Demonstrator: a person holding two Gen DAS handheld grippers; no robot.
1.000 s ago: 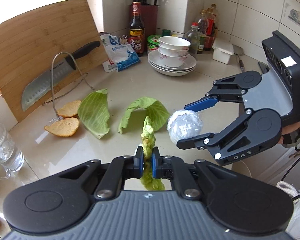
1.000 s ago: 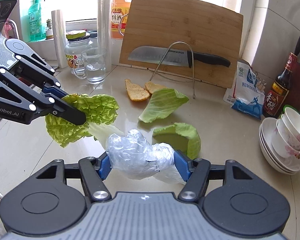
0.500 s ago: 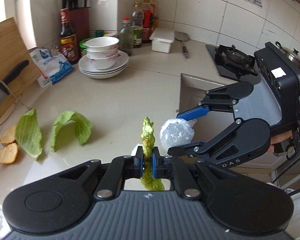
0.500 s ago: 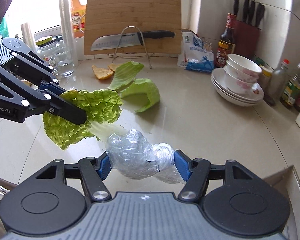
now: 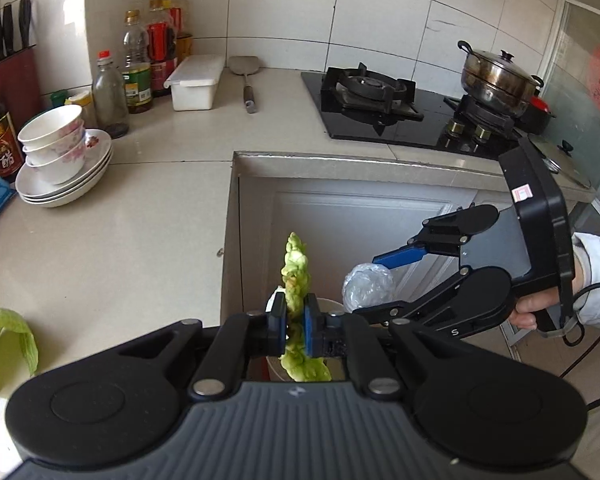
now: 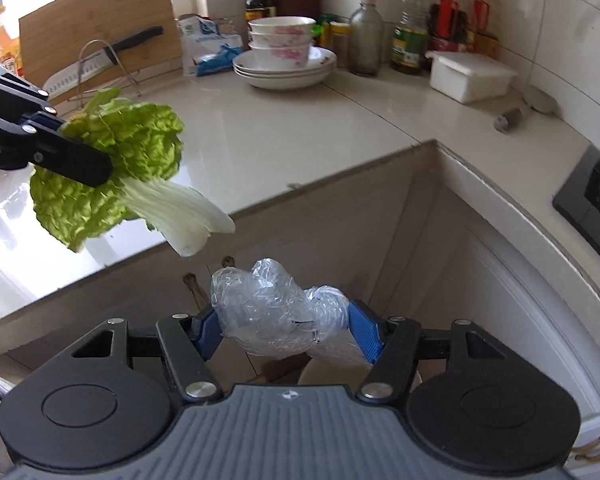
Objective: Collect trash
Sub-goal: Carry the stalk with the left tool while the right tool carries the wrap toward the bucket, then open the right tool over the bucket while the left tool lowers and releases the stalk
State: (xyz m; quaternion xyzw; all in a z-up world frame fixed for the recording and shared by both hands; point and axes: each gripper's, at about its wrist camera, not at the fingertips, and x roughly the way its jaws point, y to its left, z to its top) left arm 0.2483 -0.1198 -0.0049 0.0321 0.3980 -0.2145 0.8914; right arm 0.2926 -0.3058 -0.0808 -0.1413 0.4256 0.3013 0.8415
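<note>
Left wrist view: the left gripper (image 5: 295, 322) pinches a napa cabbage leaf (image 5: 296, 280) edge-on, past the countertop edge (image 5: 230, 216). Just right, the right gripper (image 6: 282, 326) clamps a crumpled plastic-wrap ball (image 6: 276, 314) in the open corner before the cabinet door (image 5: 360, 220).

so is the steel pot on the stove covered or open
Covered. The pot sits on the far burner with its lid seated flat on the rim, knob on top. What is inside cannot be seen.
</note>
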